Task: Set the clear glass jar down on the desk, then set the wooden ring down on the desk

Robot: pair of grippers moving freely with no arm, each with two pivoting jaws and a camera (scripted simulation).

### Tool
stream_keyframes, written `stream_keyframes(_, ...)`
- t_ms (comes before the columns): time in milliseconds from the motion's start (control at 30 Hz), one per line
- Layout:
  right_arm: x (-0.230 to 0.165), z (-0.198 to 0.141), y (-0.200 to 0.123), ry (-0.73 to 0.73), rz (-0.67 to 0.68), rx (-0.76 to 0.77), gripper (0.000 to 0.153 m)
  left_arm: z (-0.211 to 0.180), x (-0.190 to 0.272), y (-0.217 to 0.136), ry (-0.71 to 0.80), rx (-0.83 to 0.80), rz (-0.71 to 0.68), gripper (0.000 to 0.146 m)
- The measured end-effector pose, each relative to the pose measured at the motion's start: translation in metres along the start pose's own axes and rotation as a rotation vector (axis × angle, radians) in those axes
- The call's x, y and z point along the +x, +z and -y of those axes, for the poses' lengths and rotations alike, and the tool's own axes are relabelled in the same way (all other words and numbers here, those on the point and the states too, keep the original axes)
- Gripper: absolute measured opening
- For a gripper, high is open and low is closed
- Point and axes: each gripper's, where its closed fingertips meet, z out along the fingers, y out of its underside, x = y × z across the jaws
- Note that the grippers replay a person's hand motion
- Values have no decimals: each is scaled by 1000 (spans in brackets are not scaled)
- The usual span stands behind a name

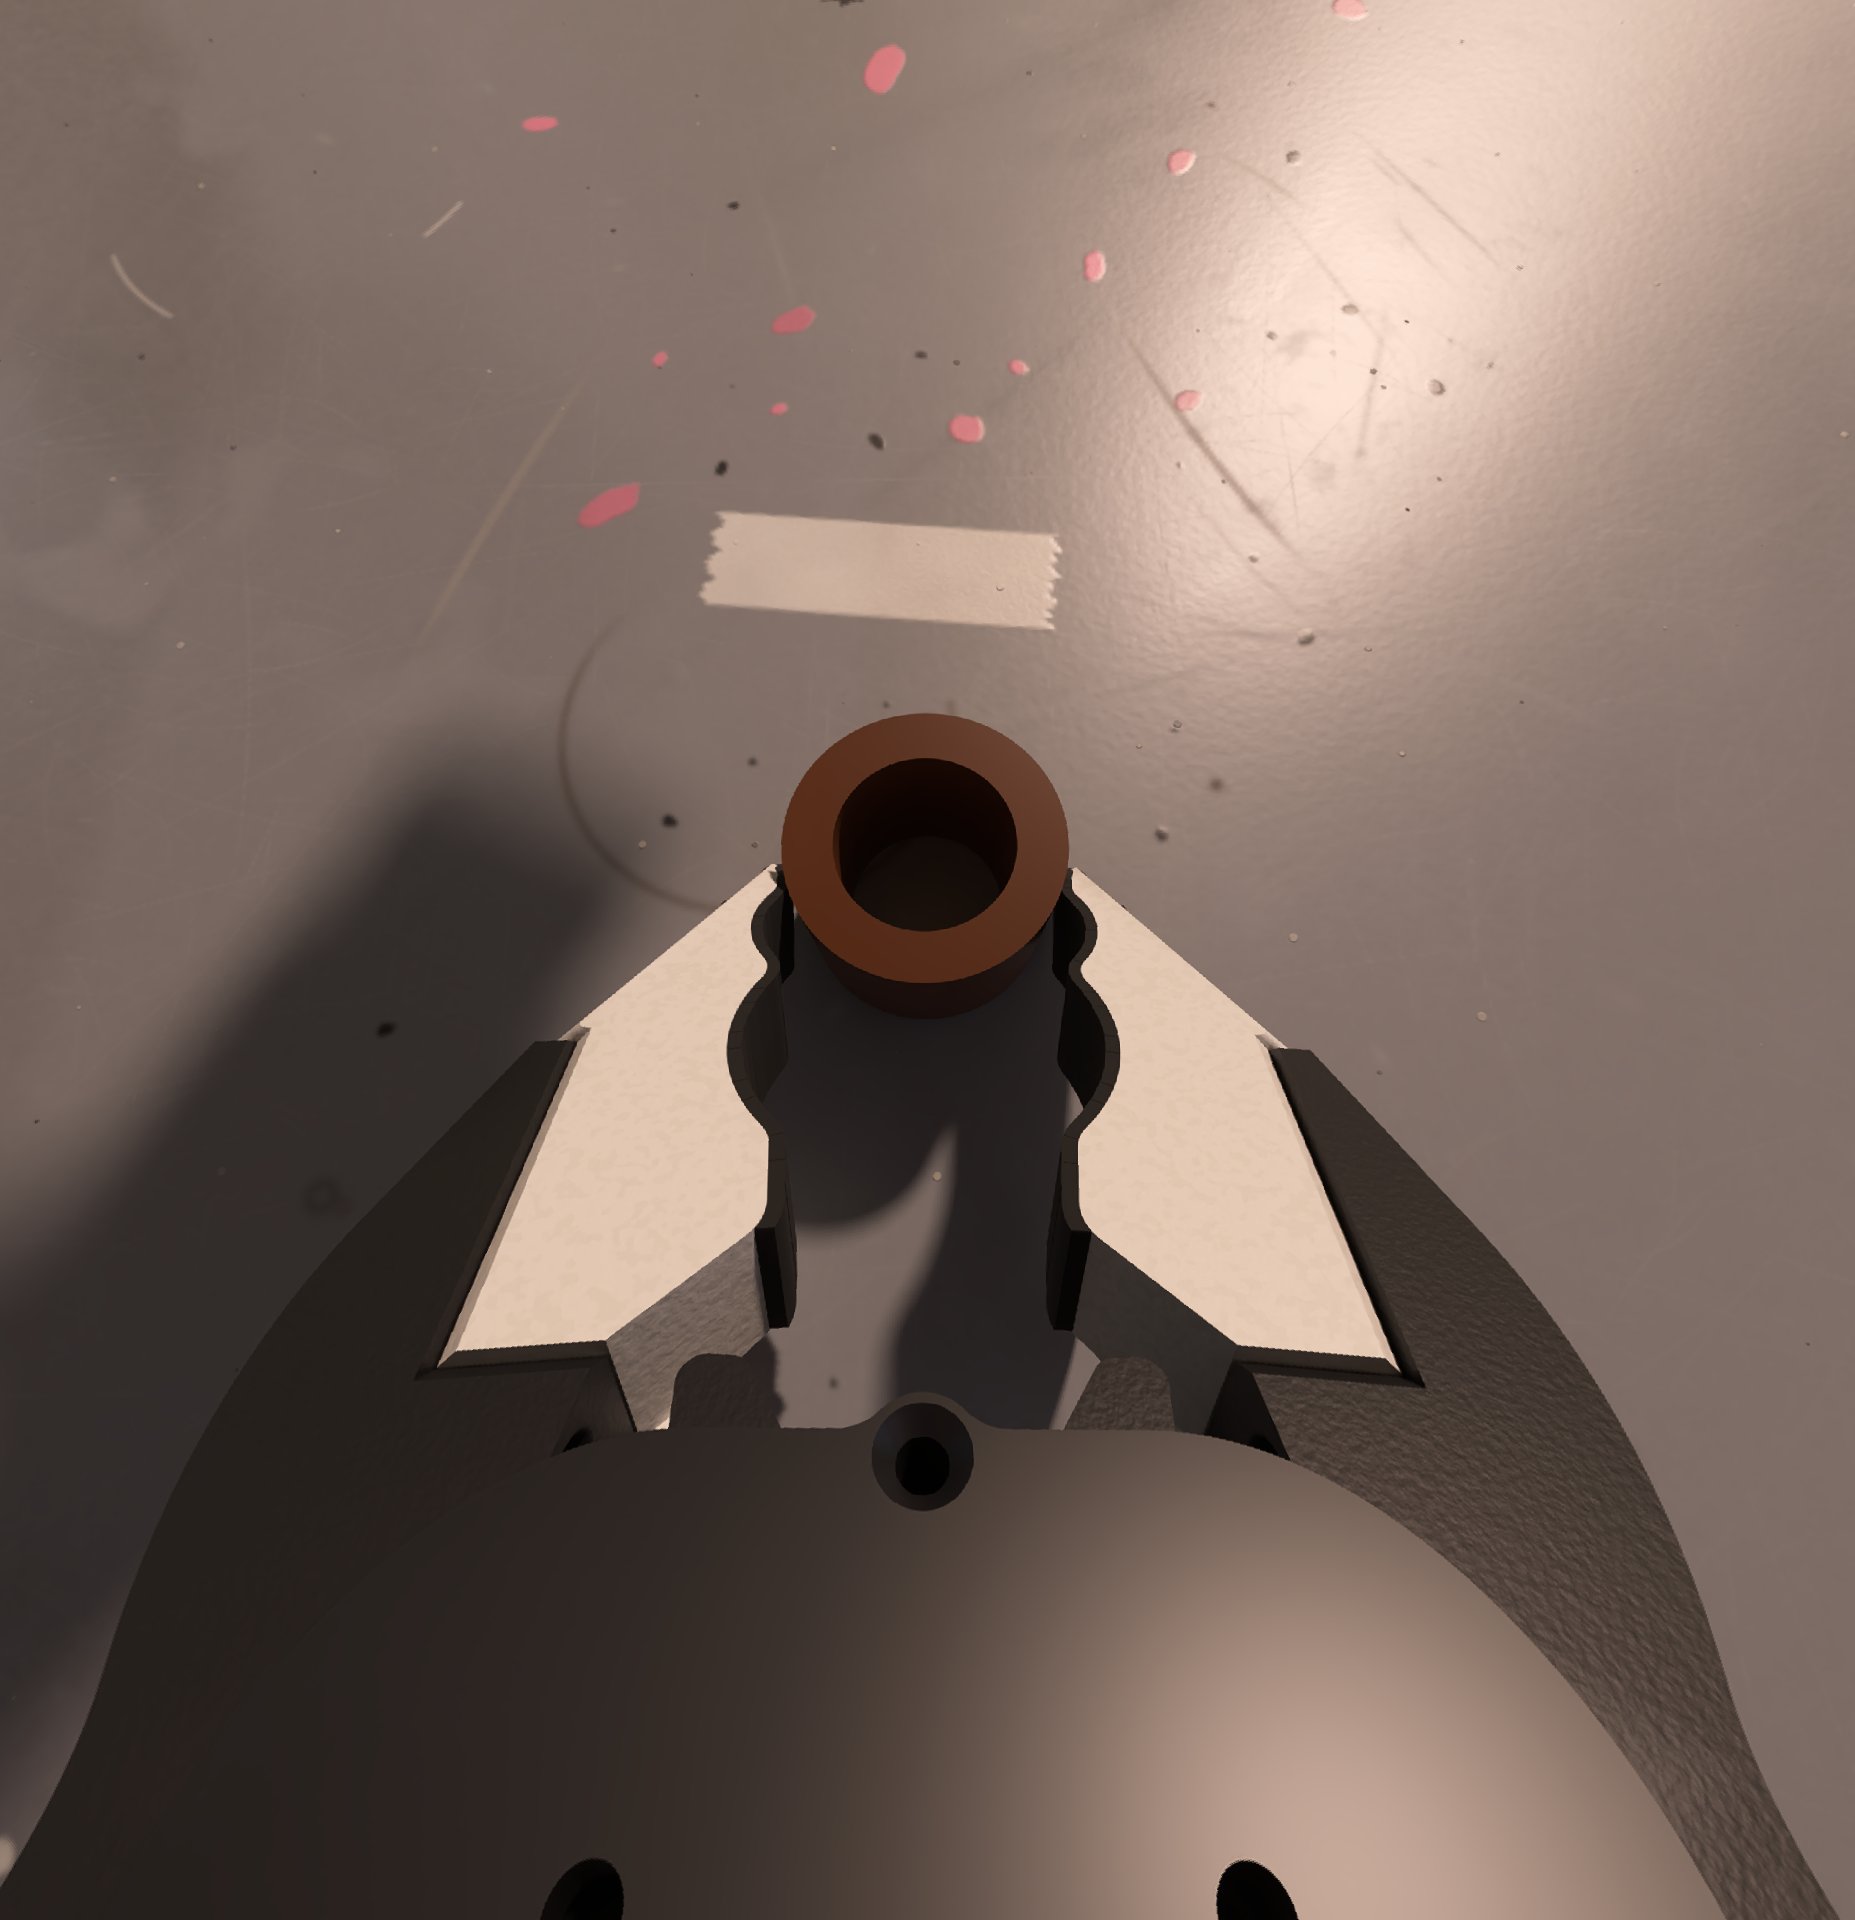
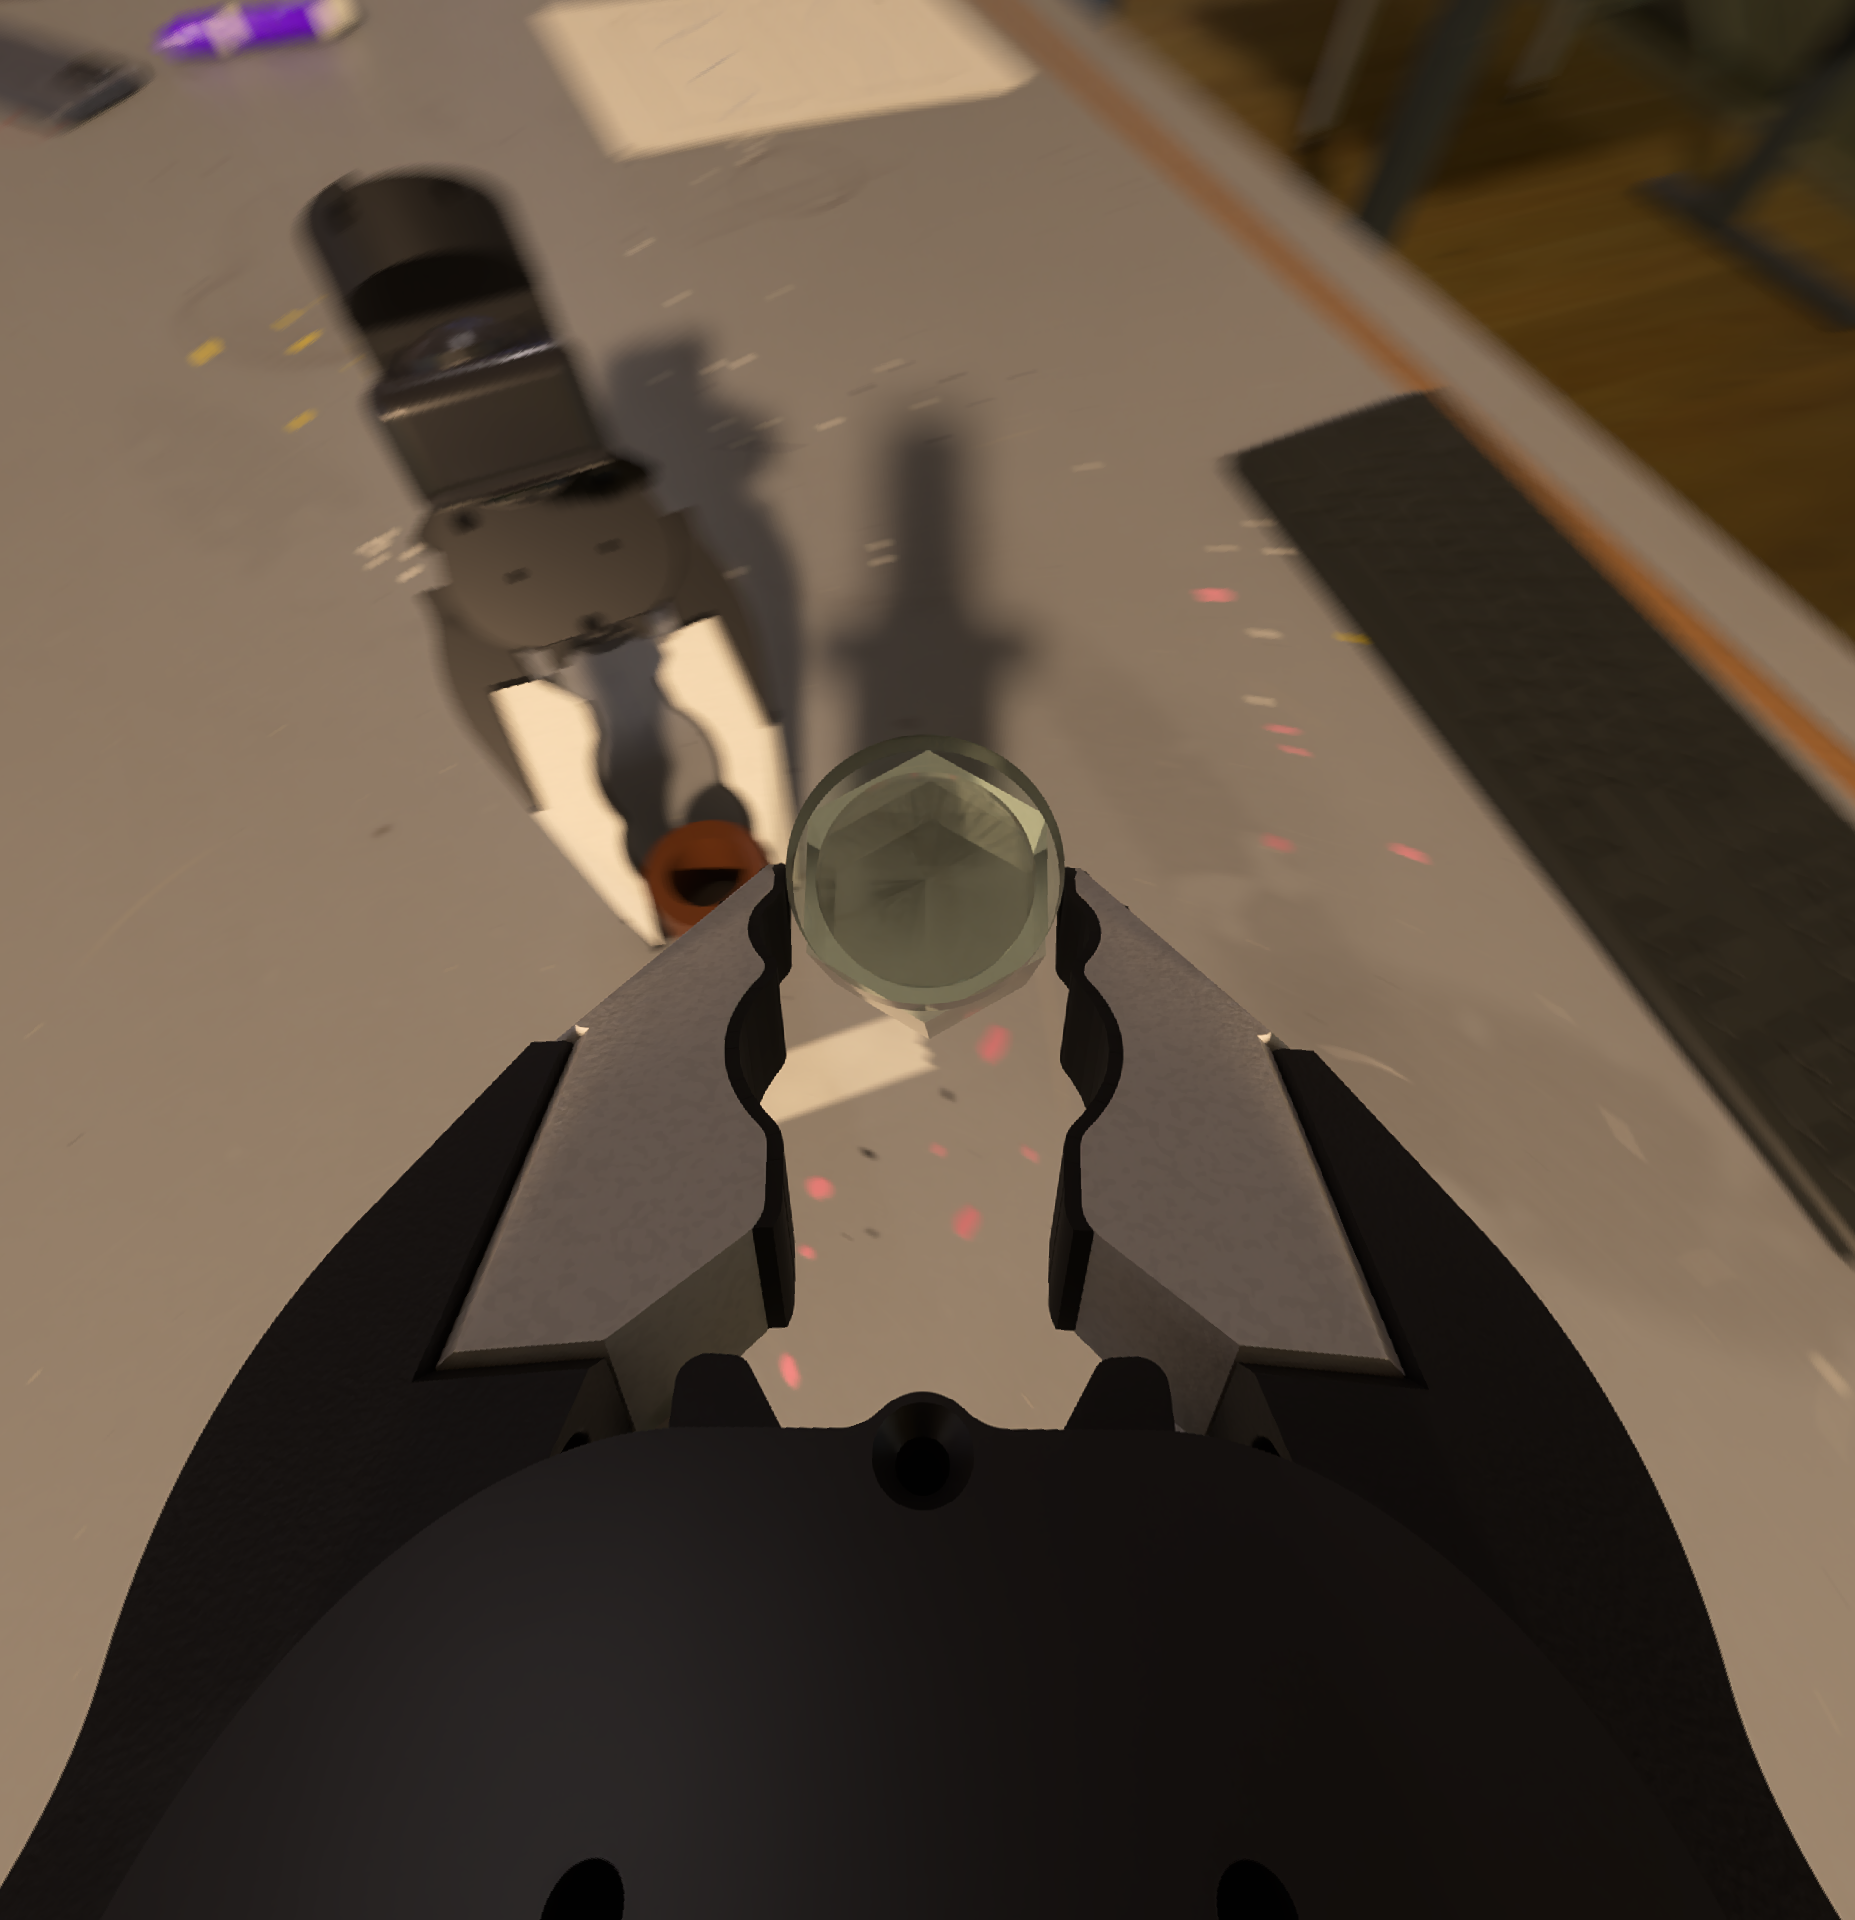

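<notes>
- Left gripper [image 1: 924,883]: the two pale fingers [image 1: 632,1164] are closed partway onto a short, thick-walled brown wooden ring [image 1: 924,940], held at the fingertips with its bore facing the camera.
- The wooden ring is held above the grey, scuffed desk surface [image 1: 279,520]; whether it touches the desk cannot be told from the left wrist view. The gripper's shadow lies on the desk to the left.
- Beyond the ring on the desk: a strip of beige masking tape [image 1: 881,569] and scattered pink paint flecks [image 1: 609,504].
- Right gripper [image 2: 924,883]: fingers [image 2: 632,1164] closed partway onto a clear glass jar [image 2: 924,873], gripped at the tips on both sides, its round end facing the camera.
- The jar is clear of the desk [image 2: 175,1039], with tape and pink flecks visible underneath it.
- The right wrist view also shows the left gripper [image 2: 684,904] to the left of the jar, pointing downward with the ring [image 2: 699,873] at its tips, low over the desk.
- Farther off in that view: a dark rectangular mat [image 2: 1588,758] at right by the desk edge, a white sheet of paper [image 2: 777,62], a purple object [image 2: 248,26], blurred.
</notes>
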Motion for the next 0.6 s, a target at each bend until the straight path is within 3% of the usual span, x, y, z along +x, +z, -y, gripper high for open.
stream_keyframes(133,82,-29,-70,197,-382,64,51,0,0,0,-2,0,-8,50)
stream_keyframes(233,132,-76,-86,478,-580,65,51,0,0,0,1,0,-12,50)
stream_keyframes(367,150,-132,-56,663,-578,-61,51,0,0,0,3,0,-11,50)
stream_keyframes(600,156,-168,-23,635,-650,-232,51,0,0,0,3,0,-10,50)
